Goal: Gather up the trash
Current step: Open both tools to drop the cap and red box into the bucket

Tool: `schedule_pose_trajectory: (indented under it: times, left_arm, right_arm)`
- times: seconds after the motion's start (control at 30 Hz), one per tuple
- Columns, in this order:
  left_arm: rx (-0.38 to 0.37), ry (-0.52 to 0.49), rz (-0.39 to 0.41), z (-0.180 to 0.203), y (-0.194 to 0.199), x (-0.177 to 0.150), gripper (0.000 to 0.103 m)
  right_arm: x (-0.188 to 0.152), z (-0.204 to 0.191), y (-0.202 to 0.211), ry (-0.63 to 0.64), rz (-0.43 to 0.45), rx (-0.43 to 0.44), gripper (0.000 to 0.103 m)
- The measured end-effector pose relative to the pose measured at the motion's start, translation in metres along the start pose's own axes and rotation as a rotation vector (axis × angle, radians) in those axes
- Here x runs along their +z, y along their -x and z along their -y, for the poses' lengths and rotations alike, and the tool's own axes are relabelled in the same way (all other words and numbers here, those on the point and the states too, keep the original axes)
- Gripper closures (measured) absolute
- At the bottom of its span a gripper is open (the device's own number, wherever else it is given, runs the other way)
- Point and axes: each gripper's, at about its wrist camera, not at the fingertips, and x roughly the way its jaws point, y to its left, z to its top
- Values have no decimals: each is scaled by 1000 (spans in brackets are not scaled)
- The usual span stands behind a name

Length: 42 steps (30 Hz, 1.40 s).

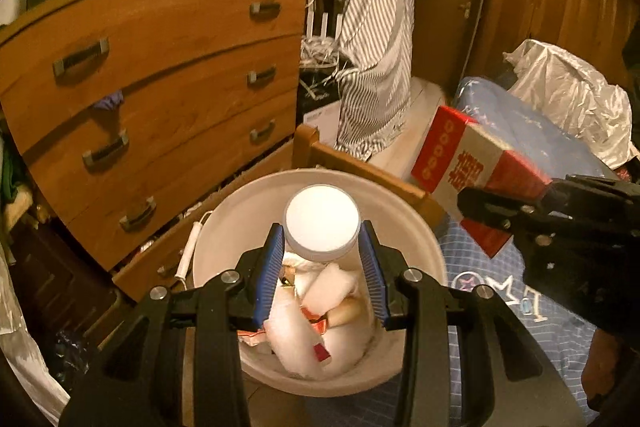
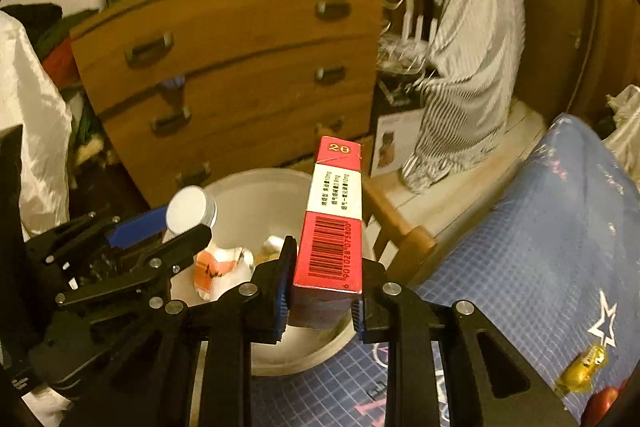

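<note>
A white jar with a white screw cap (image 1: 321,223) is clamped between the blue pads of my left gripper (image 1: 322,255), held right over the white waste bin (image 1: 424,247). Crumpled white and red wrappers (image 1: 320,315) lie in the bin. My right gripper (image 2: 320,291) is shut on a red and white carton with a barcode (image 2: 334,215), held over the bin's right rim (image 2: 280,179). The right wrist view shows the left gripper (image 2: 160,227) with the jar's cap (image 2: 191,207) at the left. The left wrist view shows the right gripper (image 1: 500,211) with the carton (image 1: 468,159) at the right.
A wooden chest of drawers (image 1: 160,87) stands just behind the bin. A striped shirt (image 1: 372,27) hangs over a rack to the right. A blue checked bed cover (image 2: 540,247) with a gold wrapper (image 2: 582,367) fills the lower right. A wooden bed frame (image 1: 360,167) borders the bin.
</note>
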Motion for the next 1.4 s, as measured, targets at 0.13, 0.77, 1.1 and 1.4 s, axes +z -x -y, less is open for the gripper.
schedule_pose_trajectory:
  times: [0.13, 0.77, 1.1, 1.4]
  left_arm:
    - [6, 2, -44, -9, -18, 0, 66]
    - [46, 26, -104, -34, -46, -6, 66]
    - [47, 31, -111, -37, -49, -5, 66]
    - [95, 43, -97, -43, -49, -5, 33]
  right_arm:
    - [-5, 2, -32, 0, -72, 15, 77]
    - [-7, 27, -44, -21, -93, 5, 77]
    - [-7, 24, -46, -13, -99, 7, 77]
    - [-8, 21, -46, -16, -75, 22, 49]
